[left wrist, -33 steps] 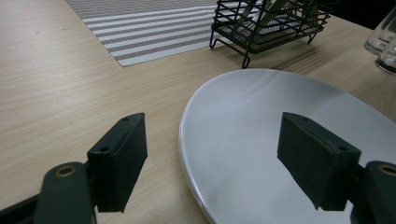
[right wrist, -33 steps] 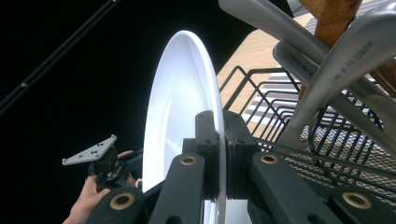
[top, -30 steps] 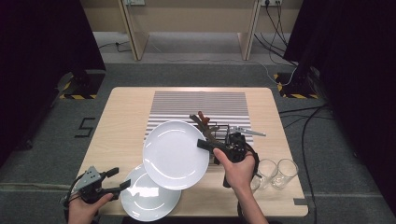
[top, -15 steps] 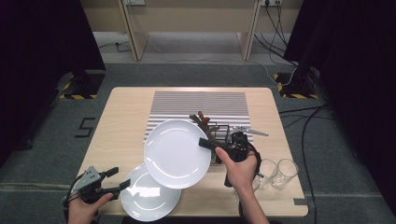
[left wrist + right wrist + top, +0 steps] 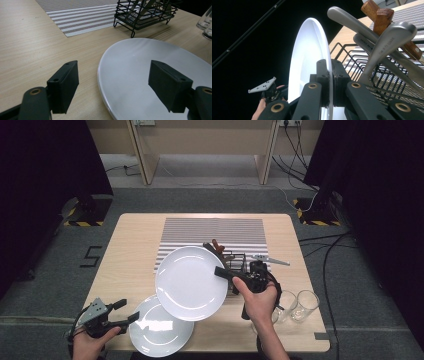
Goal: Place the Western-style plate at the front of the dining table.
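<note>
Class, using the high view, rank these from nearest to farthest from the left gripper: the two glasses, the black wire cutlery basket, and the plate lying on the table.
Measured from the left gripper at the table's near left corner:
1. The plate lying on the table, right beside its jaws.
2. The black wire cutlery basket, mid-table on the striped mat's near edge.
3. The two glasses, at the near right edge.

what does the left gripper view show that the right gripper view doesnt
Left gripper view: the lower plate lying flat on the table, the left gripper with open jaws astride its rim, and glasses at the edge.

Right gripper view: the right gripper shut on the rim of the raised plate, held on edge, with metal and wooden cutlery handles up close.

Both: the black wire caddy and the striped placemat.
</note>
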`<move>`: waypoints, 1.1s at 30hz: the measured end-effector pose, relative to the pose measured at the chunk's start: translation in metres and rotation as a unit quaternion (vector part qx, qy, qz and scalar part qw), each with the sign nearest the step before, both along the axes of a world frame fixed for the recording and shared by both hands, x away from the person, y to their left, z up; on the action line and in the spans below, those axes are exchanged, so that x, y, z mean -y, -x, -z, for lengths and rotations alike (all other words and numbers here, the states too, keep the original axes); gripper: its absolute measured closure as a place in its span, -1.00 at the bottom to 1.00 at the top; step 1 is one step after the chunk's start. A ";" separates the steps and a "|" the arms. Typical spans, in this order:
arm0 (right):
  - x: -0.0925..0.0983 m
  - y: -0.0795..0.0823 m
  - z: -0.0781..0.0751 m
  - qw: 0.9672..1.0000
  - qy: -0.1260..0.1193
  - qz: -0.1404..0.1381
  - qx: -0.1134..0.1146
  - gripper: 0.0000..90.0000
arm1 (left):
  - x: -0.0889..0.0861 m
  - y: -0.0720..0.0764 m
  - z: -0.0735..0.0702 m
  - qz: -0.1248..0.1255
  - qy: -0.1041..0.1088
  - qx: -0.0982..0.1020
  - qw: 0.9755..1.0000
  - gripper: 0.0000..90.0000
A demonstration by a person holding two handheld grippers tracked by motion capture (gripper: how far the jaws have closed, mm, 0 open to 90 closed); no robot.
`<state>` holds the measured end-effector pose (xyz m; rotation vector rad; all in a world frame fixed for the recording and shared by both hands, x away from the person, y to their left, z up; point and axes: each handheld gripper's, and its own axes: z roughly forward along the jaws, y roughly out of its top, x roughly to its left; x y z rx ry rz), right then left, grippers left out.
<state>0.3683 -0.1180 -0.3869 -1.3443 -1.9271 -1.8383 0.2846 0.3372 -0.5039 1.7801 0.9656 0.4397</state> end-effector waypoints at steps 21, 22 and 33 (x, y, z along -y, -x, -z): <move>0.006 -0.001 -0.004 1.000 -0.004 0.007 0.005 0.92 | 0.000 0.000 0.000 0.000 -0.002 0.001 1.000 -0.46; 0.006 -0.001 -0.004 1.000 -0.004 0.007 0.005 0.92 | 0.001 0.000 0.000 0.000 -0.002 0.001 1.000 -0.46; 0.009 -0.002 -0.009 1.000 -0.006 0.012 0.007 0.93 | -0.001 0.000 0.001 0.000 -0.002 0.001 1.000 -0.46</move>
